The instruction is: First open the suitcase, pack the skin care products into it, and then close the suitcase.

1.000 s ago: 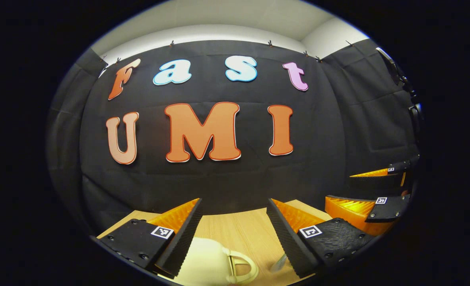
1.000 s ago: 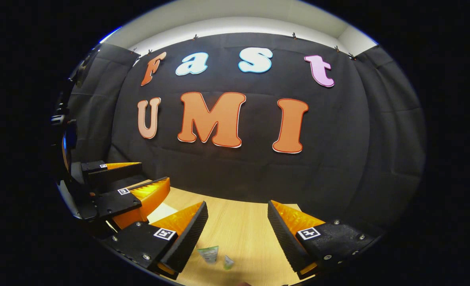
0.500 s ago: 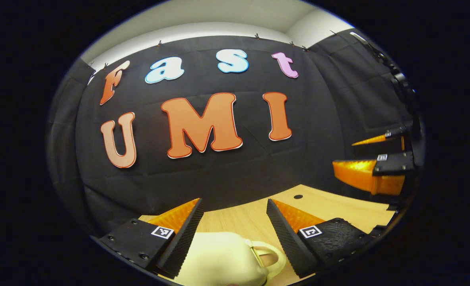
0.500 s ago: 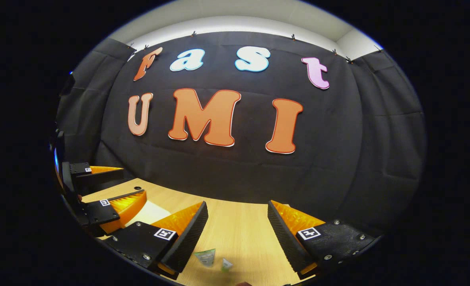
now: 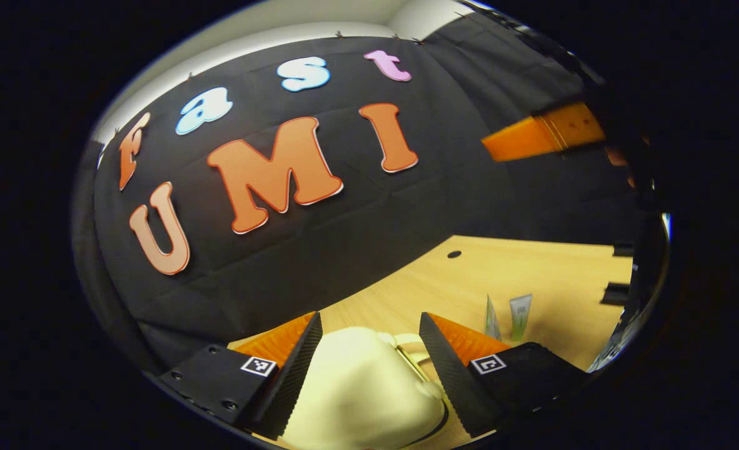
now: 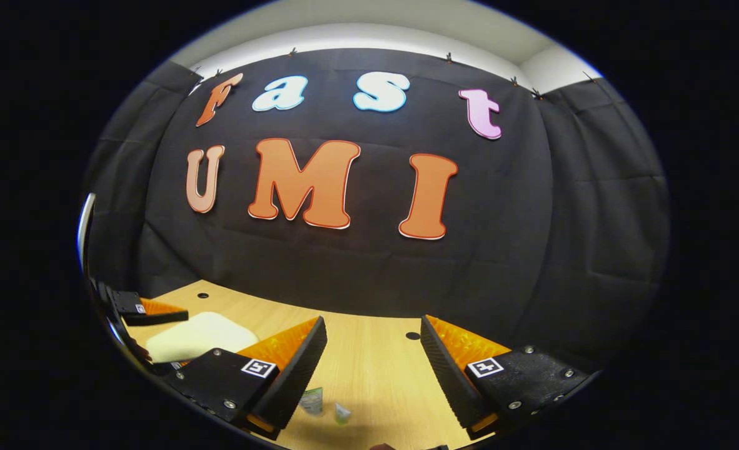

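**Both grippers open above the table; suitcase lid down**

You are holding the left gripper [image 5: 369, 325] with its fingers spread wide. Nothing is sitting between the pads. In the left gripper view, the cream suitcase [image 5: 360, 394] is lying directly below and between the two fingers, on the wooden table [image 5: 532, 269]. Its lid is sitting down on the body, and its handle [image 5: 410, 344] is pointing away from you, toward the far finger tip. Whether either finger is touching the shell is hard to tell from this angle.

Two skin care tubes [image 5: 519, 312] are lying side by side on the table, just beyond the right-hand finger of this view and apart from the suitcase. An orange finger of the right gripper [image 5: 541, 131] is showing high at the edge of this view.

You are holding the right gripper [image 6: 372, 328] open as well, with its fingers wide and gripping nothing. In the right gripper view, the two tubes [image 6: 312, 400] are lying on the table [image 6: 369, 369] low between the fingers, close to the left-hand finger. The suitcase [image 6: 197, 334] is lying well off to the left side, with a finger of the left gripper [image 6: 150, 310] hovering just beside it.
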A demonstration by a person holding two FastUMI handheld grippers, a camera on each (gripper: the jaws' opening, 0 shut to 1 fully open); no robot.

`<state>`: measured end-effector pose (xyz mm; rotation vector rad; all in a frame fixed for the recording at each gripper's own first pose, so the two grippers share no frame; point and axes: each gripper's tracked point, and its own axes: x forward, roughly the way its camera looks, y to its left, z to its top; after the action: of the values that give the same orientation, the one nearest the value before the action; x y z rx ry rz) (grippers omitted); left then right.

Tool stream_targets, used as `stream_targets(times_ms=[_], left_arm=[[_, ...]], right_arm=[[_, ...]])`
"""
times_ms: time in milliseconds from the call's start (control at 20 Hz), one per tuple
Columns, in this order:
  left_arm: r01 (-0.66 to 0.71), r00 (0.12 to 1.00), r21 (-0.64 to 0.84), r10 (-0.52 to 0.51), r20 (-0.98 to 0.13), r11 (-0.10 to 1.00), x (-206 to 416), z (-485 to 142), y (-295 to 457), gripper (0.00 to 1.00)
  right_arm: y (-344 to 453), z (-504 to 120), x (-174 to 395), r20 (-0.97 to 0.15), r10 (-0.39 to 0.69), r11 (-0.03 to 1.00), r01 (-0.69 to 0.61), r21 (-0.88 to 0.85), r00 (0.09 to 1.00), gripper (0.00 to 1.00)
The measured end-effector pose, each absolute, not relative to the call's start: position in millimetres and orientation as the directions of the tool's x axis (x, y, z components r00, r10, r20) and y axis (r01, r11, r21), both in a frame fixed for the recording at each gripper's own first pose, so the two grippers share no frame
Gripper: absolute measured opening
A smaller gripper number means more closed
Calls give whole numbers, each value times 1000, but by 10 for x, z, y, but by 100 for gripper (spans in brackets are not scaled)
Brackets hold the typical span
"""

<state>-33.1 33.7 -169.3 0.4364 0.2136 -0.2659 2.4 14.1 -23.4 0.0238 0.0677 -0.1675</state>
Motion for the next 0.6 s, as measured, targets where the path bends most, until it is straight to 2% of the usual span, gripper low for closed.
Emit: stream_targets(times_ms=[150,450,600], left_arm=[[336,925,452,-199,-325,826,-311,-2060,221,96],[430,873,490,-210,-440,759,-303,-2573,-22,93],[472,836,489,-196,-513,734,-341,-2874,-93,88]], right_arm=[[61,-302,81,-70,-147,989,146,-11,987,95],[-169,-441,200,-91,-114,993,114,-10,989,96],[-299,-579,260,-115,-119,993,121,10,986,95]])
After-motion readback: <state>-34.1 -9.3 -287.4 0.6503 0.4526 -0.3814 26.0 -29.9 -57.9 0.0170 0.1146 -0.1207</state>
